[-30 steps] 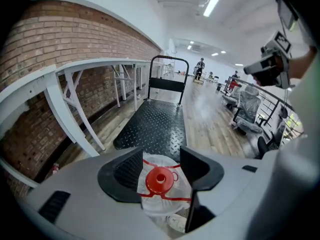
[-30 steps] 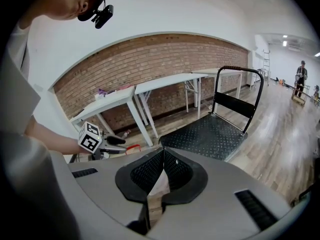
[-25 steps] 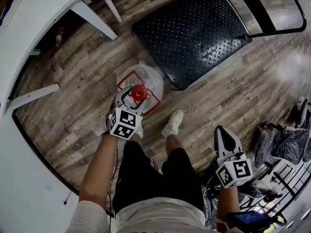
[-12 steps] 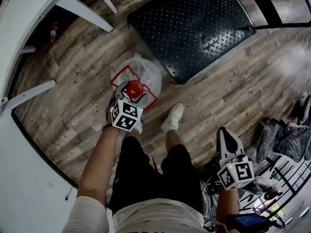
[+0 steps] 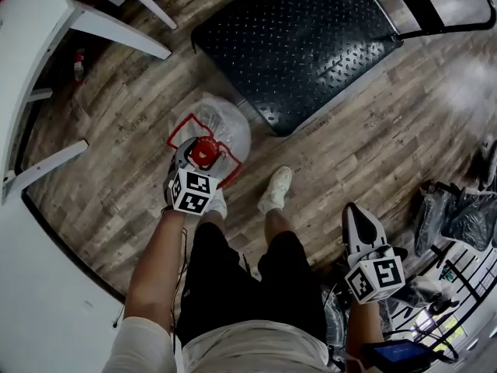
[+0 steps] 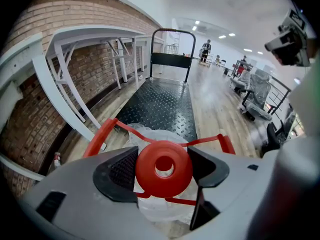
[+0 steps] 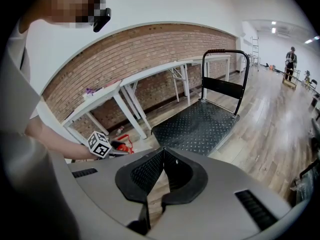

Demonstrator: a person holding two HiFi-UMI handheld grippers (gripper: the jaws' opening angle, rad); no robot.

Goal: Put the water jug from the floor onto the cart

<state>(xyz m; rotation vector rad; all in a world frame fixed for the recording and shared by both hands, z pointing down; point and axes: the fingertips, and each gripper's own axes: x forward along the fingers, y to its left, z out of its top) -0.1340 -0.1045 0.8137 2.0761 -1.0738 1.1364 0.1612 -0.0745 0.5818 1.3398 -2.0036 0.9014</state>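
Ahead and left of my right gripper (image 7: pixel 162 156) I see white surfaces (image 7: pixel 150 74) lining a brick wall (image 7: pixel 125 51), with a small bottle (image 7: pixel 119 130) on the floor beneath. Dark plastic-wrapped bundles (image 5: pixel 458 220) sit just right of it.

The grey-brown wood-plank floor (image 5: pixel 373 130) carried a clear plastic water jug with a red cap and red carrying frame (image 5: pixel 224 116), upright just beside a corner of the black diamond-plate platform cart (image 5: pixel 295 45). White metal table legs (image 5: pixel 116 33) stood to the left, with a small red-marked bottle (image 5: pixel 78 64) near them. A white shoe (image 5: pixel 276 189) rested near the jug.
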